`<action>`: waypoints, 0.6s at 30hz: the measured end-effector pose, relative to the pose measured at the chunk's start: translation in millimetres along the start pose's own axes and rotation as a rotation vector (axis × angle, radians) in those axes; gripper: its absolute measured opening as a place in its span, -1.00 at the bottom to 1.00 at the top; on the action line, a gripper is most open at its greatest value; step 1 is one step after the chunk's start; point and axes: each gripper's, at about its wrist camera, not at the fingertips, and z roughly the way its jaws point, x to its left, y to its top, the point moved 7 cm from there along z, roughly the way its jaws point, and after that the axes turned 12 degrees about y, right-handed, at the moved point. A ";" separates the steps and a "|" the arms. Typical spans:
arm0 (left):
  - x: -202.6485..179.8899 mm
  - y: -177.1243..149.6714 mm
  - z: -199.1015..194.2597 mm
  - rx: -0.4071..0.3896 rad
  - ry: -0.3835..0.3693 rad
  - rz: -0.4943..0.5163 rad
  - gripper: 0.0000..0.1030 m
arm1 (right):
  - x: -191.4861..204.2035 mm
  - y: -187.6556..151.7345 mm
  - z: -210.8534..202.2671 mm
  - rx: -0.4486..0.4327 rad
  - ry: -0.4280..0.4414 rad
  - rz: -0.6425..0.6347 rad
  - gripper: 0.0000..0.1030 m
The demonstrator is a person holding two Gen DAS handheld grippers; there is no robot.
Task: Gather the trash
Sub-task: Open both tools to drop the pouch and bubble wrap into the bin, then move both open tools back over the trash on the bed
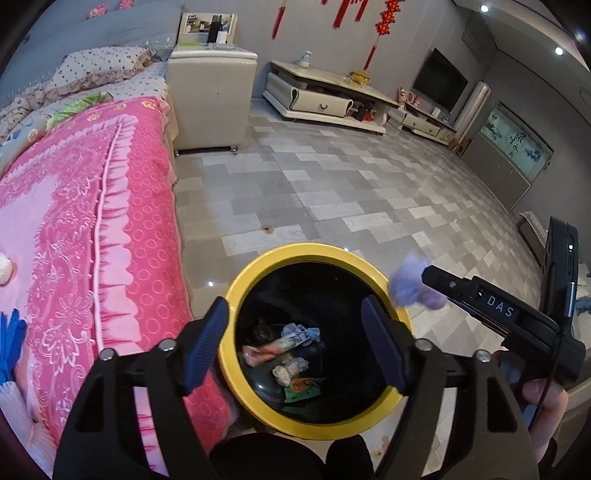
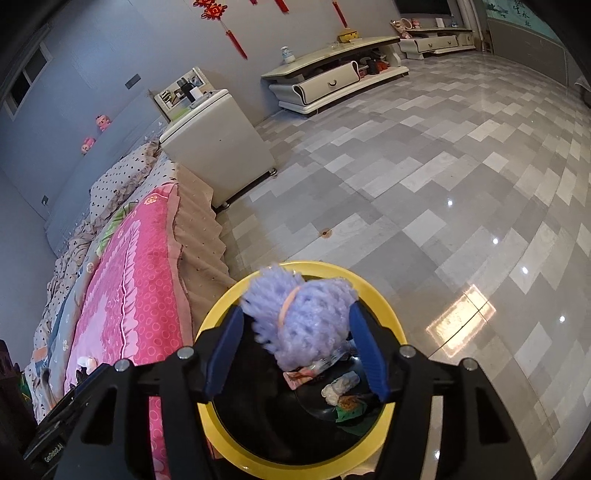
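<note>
Grey-and-white floor tiles (image 1: pixel 332 192) fill the room, with a bed under a pink bedspread (image 1: pixel 85 221) along the left of both views. Left gripper (image 1: pixel 295 339): jaws apart, nothing between them, blue pads flanking the mouth of a yellow-rimmed black bin (image 1: pixel 236 288) at lower centre of the left wrist view. Trash lies on the bin floor: a crumpled wrapper (image 1: pixel 280 345), a pale wad of paper (image 1: pixel 290 369) and a green scrap (image 1: pixel 301 393). Right gripper (image 2: pixel 295 354): jaws apart, with a lilac fluffy ball (image 2: pixel 299 325) between the pads above the same bin (image 2: pixel 218 310); whether either pad still presses on the ball cannot be told. In the left wrist view the ball (image 1: pixel 410 286) appears blurred at the tip of the right gripper (image 1: pixel 424 277), at the bin's right rim, and a hand (image 1: pixel 543 402) holds that gripper's handle at the lower right edge. Farther out, a white bedside cabinet (image 1: pixel 210 99) stands at the bed's end in the upper left of the frame, a low white TV stand (image 1: pixel 325 99) runs along the far wall, and red hanging ornaments (image 1: pixel 384 22) decorate the top of the frame.
</note>
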 end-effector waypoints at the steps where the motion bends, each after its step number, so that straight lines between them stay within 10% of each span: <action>1: 3.6 1.0 -3.0 -0.013 0.016 0.003 0.51 | 0.4 -0.8 -1.3 -0.003 -0.003 0.001 0.16; 18: 143.7 10.2 -43.3 -0.082 0.193 -0.108 0.62 | 82.1 -17.4 -4.6 0.004 0.108 -0.110 0.35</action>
